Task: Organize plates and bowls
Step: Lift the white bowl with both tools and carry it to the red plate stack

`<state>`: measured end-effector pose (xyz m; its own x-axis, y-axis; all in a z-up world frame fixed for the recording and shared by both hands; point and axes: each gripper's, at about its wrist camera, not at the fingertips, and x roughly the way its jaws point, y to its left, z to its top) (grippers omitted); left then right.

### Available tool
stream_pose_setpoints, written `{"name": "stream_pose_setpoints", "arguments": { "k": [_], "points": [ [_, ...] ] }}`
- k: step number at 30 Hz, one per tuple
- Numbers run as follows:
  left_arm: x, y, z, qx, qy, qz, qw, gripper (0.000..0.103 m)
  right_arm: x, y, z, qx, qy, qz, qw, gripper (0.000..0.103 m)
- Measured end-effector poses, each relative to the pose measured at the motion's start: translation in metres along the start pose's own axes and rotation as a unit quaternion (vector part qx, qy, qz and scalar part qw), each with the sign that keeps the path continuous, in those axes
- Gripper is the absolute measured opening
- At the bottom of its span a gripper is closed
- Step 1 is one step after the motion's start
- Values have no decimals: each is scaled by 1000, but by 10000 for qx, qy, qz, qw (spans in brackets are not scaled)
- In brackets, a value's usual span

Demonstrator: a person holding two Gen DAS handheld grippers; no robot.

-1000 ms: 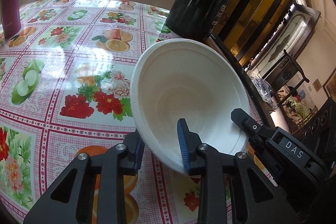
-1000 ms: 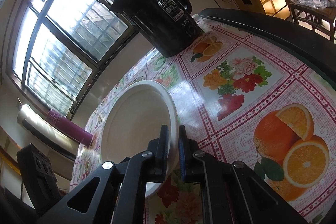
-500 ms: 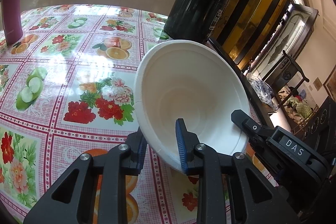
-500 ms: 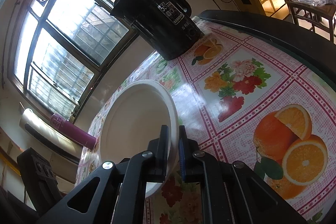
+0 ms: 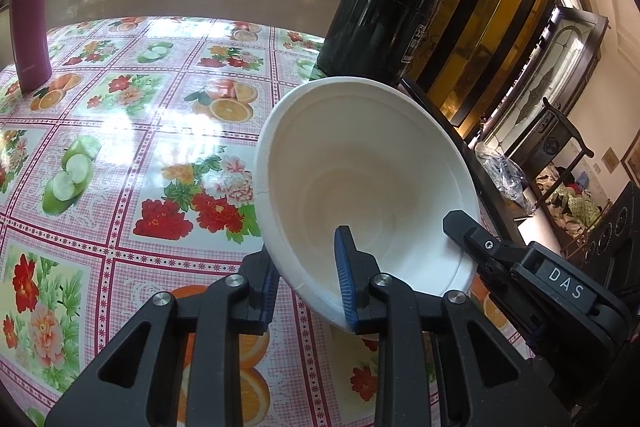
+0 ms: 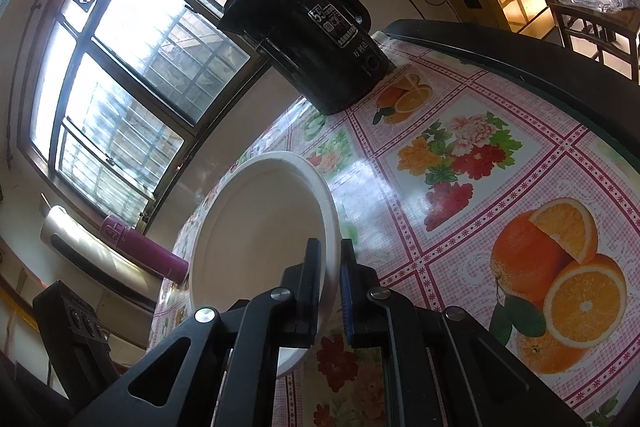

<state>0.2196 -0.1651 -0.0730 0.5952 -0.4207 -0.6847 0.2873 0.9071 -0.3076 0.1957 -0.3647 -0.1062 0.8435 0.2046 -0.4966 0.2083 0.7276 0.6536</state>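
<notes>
A white bowl hangs tilted above the fruit-and-flower tablecloth, its opening toward the camera. My left gripper is shut on its near rim, one blue-padded finger inside and the other outside. In the right wrist view a white plate is held almost on edge over the table, and my right gripper is shut on its rim. The other gripper's black body shows at the right of the left wrist view, close to the bowl's rim.
A tall black appliance stands at the table's far right corner by the window. A magenta bottle stands at the far left. The table's dark edge runs along the right, with chairs and furniture beyond it.
The left wrist view has shifted slightly, so the bowl and the black appliance sit a little lower in frame. The right gripper and its plate have hardly moved. Both grips are unchanged.
</notes>
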Motion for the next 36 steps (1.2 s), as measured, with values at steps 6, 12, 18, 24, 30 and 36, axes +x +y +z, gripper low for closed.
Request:
{"name": "stream_pose_setpoints", "arguments": {
  "k": [6, 12, 18, 24, 30, 36],
  "points": [
    [-11, 6, -6, 34, -89, 132, 9999, 23, 2, 2, -3, 71, 165, 136, 9997, 9],
    [-28, 22, -17, -57, -87, 316, 9994, 23, 2, 18, -15, -157, 337, 307, 9988, 9],
    [-63, 38, -26, 9, -234, 519, 9984, 24, -4, 43, -37, -385, 473, 532, 9967, 9],
    [-94, 53, -33, 52, -366, 666, 9971, 24, -15, 67, -65, -534, 609, 570, 9951, 9],
    [-119, 63, -50, 239, -499, 838, 9949, 24, -35, 80, -99, -481, 695, 695, 9940, 9],
    [-144, 73, -62, 321, -685, 987, 9922, 24, -53, 93, -129, -538, 764, 825, 9922, 10]
  ]
}}
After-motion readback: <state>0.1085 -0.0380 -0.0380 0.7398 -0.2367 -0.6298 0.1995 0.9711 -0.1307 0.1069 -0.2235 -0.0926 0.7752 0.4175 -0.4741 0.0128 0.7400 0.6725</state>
